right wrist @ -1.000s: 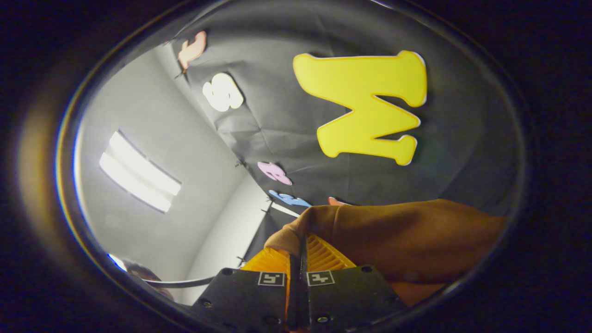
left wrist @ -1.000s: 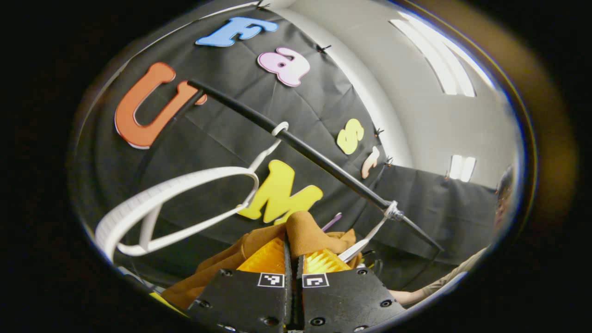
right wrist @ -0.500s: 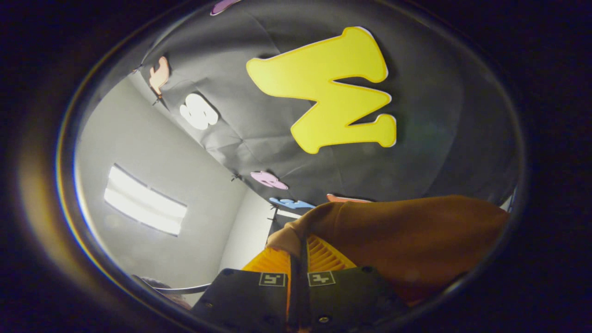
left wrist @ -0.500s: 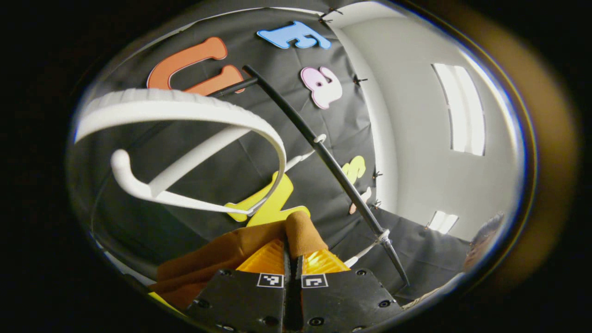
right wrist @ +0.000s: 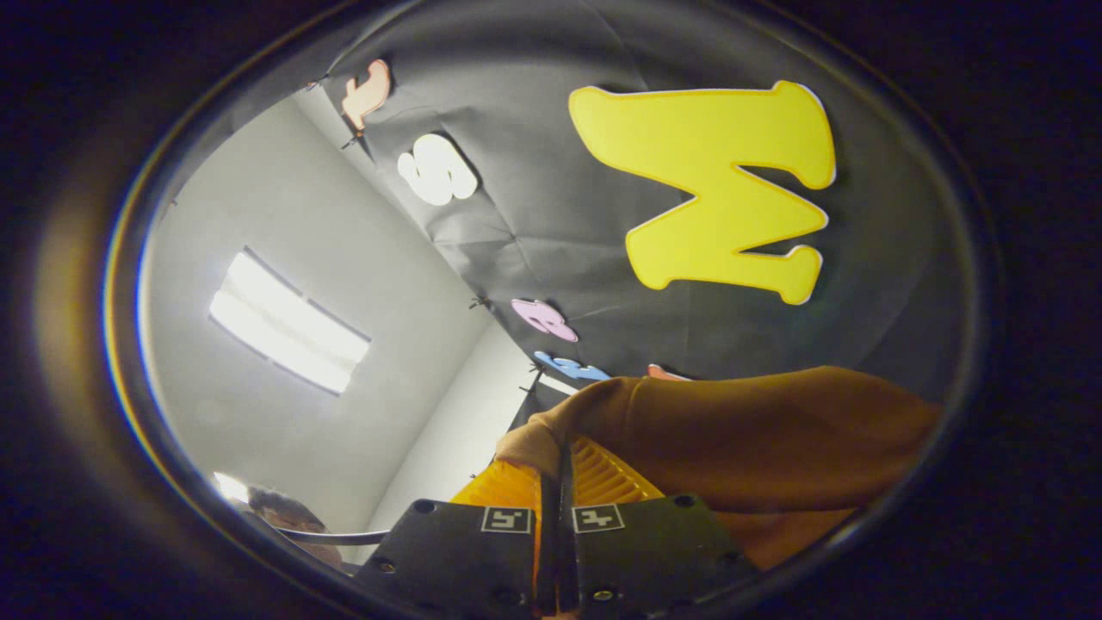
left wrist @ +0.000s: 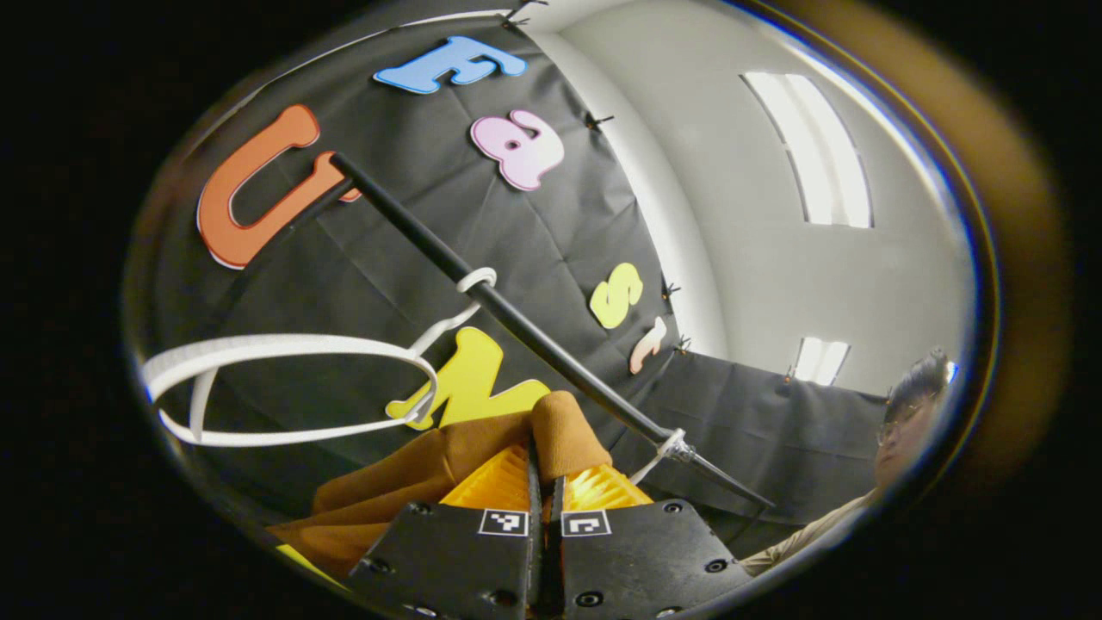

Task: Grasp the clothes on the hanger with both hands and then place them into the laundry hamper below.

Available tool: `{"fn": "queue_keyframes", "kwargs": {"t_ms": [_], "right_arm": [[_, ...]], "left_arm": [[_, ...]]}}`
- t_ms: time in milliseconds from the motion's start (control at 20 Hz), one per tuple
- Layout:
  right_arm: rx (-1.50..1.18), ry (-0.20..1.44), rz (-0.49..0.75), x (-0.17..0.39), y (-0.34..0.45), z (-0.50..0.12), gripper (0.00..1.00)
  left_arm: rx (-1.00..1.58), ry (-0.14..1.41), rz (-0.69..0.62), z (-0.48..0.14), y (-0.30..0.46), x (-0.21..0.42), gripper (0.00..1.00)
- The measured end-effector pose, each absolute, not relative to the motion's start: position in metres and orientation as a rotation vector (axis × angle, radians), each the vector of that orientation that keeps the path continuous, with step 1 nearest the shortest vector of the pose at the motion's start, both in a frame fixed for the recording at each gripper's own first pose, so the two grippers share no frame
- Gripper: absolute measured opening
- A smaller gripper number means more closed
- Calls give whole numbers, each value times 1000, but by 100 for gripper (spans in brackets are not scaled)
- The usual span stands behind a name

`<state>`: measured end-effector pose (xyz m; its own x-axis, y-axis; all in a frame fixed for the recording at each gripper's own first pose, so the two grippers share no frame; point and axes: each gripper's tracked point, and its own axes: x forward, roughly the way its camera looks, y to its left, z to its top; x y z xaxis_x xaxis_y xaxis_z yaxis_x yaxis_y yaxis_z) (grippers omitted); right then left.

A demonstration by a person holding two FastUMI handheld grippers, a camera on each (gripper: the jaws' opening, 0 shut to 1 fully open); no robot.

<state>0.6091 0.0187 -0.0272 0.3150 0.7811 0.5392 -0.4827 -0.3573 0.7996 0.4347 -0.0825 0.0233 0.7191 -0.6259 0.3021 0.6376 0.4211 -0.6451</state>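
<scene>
A black rail (left wrist: pixel 516 323) is running across the booth in the left gripper view, and a white hanger (left wrist: pixel 284 387) is hanging from it by its hook, bare of cloth. The brown garment (right wrist: pixel 758 439) is lying off the hanger, stretched between the two grippers, below the rail; in the right gripper view it is spreading wide to the right side. The left gripper (left wrist: pixel 547 482) is clenching a fold of this garment between its two orange fingers (left wrist: pixel 495 482), which are standing pressed together. The right gripper (right wrist: pixel 564 478) is doing the same, both fingers closed tight on the cloth edge. A person (left wrist: pixel 904 422) is standing at the far edge, partly hidden.
</scene>
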Motion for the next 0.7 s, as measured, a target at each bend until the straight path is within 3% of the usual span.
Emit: {"fn": "queue_keyframes", "kwargs": {"t_ms": [100,350,500,700], "right_arm": [[1327,249,1367,610,16,-19,4],[1204,264,1198,645,22,-46,2],[1193,334,1149,649,21,-67,4],[1229,302,1106,655,5,-70,4]], "left_arm": [[-793,2,-781,23,-84,434,0],[-776,27,-721,7,-79,447,0],[-806,55,-684,-7,-76,451,0],[-742,95,-705,-18,-97,449,0]]}}
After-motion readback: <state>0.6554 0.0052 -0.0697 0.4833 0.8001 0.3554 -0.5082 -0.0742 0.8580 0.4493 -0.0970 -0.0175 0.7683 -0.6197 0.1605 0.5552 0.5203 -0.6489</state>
